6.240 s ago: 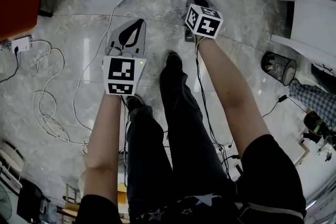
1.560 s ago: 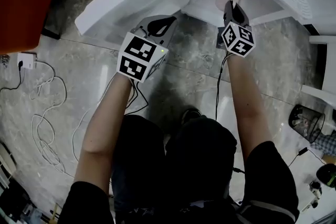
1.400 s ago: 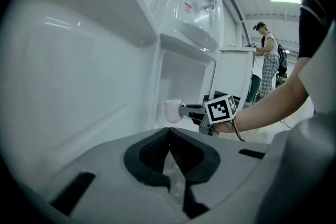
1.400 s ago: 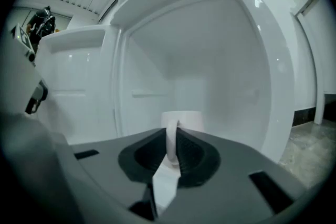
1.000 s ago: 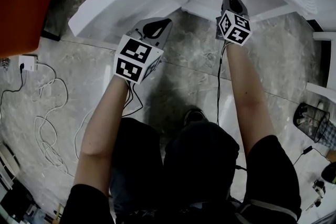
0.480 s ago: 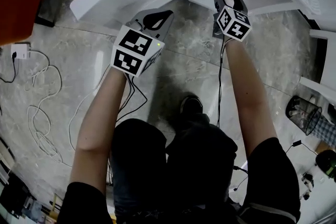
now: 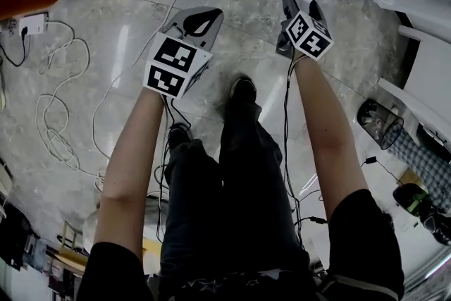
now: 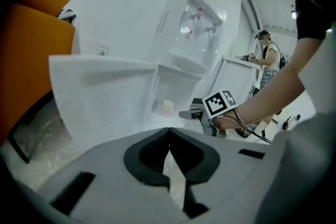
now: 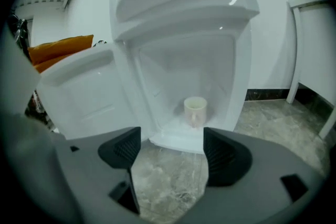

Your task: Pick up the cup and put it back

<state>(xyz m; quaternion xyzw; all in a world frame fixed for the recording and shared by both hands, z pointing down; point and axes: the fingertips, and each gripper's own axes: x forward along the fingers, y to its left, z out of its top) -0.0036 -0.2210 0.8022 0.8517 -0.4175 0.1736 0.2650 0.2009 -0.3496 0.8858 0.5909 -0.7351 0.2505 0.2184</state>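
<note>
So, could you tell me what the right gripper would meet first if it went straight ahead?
Probably the cup, standing in the open lower compartment. The right gripper, its jaws opening and empty, points there over the marble floor, though depth is unclear.

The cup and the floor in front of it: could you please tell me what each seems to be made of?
Cup: probably glazed ceramic. It is cream, thick-walled and smooth, with a moulded handle, though plastic cannot be ruled out. Floor: polished stone or stone-look tile, going by the grey-brown veining and glossy sheen.
</note>
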